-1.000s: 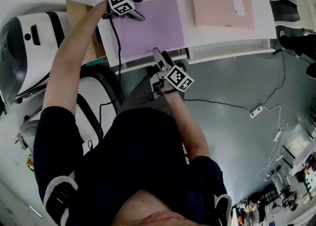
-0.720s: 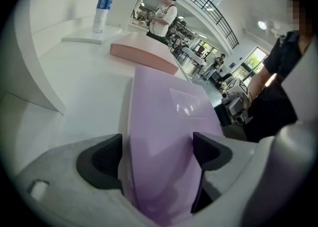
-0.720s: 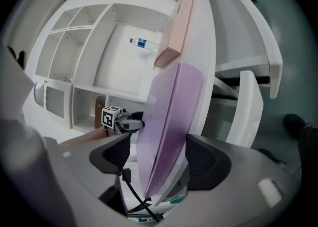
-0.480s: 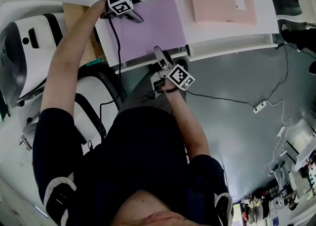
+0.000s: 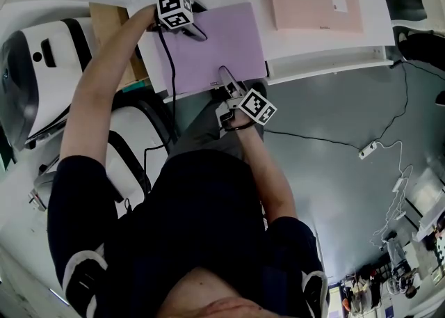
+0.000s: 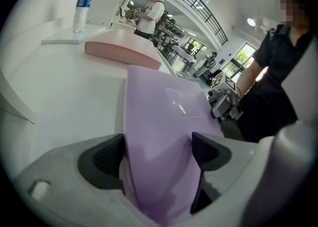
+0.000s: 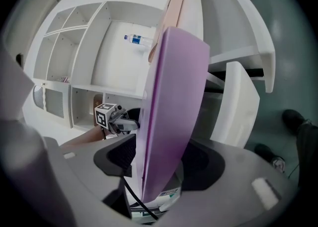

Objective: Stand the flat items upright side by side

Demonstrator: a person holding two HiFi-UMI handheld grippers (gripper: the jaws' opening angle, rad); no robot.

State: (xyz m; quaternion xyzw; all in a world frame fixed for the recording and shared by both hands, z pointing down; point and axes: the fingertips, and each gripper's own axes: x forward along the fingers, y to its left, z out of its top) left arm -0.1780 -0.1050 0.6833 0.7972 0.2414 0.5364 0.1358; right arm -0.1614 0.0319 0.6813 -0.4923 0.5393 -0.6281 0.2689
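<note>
White desk [image 5: 295, 49], smooth and matte, across the top of the head view; grey floor [image 5: 334, 184] below it.

- Left gripper [image 6: 158, 147]: dark rounded pads in pale grey fingers, jaws pinching the far left edge of the purple flat item [image 5: 215, 42], one pad against each face.
- Right gripper [image 7: 164, 164]: jaws have just been closing, with the same item's near edge between them; the board fills the gap from pad to pad.
- Purple flat item: thin rigid rectangle, plain lilac, satin sheen, small printed label at the near edge. Position: upper centre of the head view, at the desk's front, near edge at the lip.
- Pink flat item [image 5: 313, 0]: thicker slab, pale salmon, small white label; lies flat at upper right, apart from the purple one.
- Water bottle [image 6: 82, 7]: clear plastic, blue cap, upright at upper left of the left gripper view.
</note>
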